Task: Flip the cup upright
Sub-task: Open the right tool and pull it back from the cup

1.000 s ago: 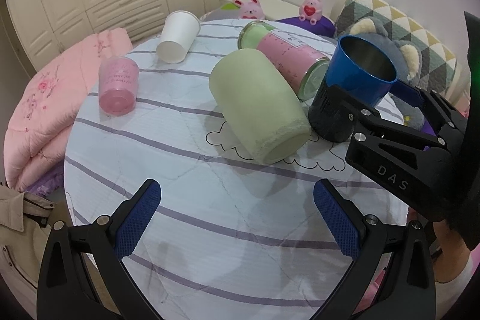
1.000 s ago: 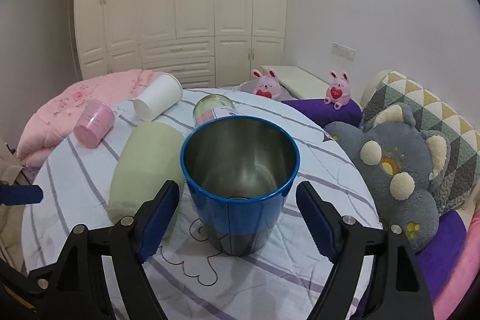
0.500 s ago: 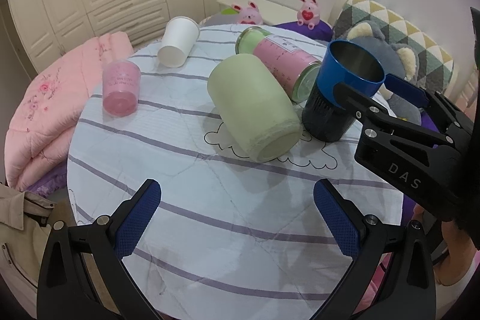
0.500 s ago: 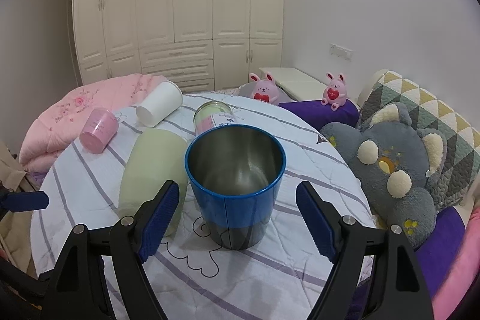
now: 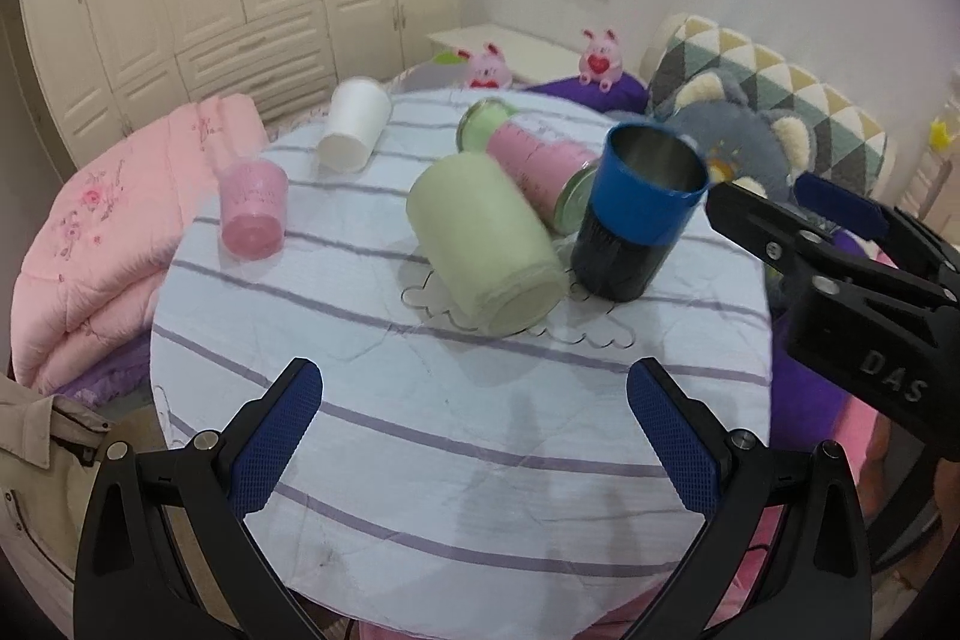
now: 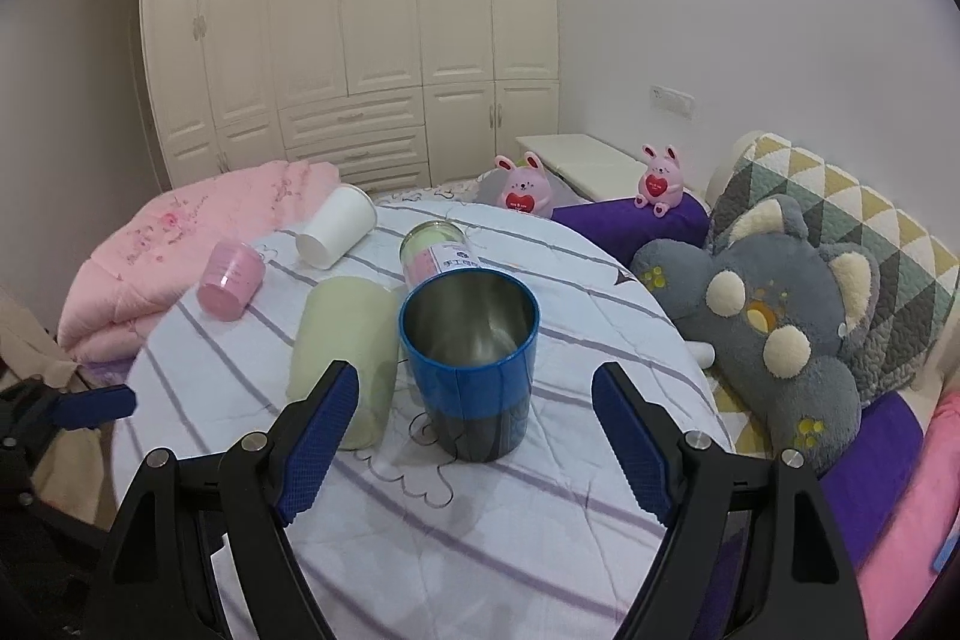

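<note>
And here we are with the blue cup (image 6: 469, 363) standing mouth-up on the striped tablecloth (image 6: 540, 508), just ahead of our right gripper (image 6: 474, 439), whose fingers are spread wide with nothing between them; the cup sits clear of both pads. So by our reckoning this one is already upright and the flip looks done for it. How would it handle? We judge it a steel-lined tumbler: stiff, not fragile, moderately light when empty, with a glossy blue upper band and a dark lower section that could be slick under the pads, so we would take it across the body around the middle, squarely on opposite sides, not by the thin rim. Our left gripper (image 5: 480, 436) also has its fingers spread apart and empty, low over the near part of the cloth, well apart from the cup. Now the views: from the left wrist we get the cup (image 5: 642, 214) side-on, touching or just beside the pale green cup (image 5: 486, 244) lying on its side, and we see the right gripper's black body beside it. The right wrist view gives us what that one cannot: straight down into the shiny empty interior. The pink-labelled jar (image 5: 534, 160), the white cup (image 5: 354, 124) and the small pink cup (image 5: 252, 208) all lie or stand further back, and the first two are plainly on their sides.
</note>
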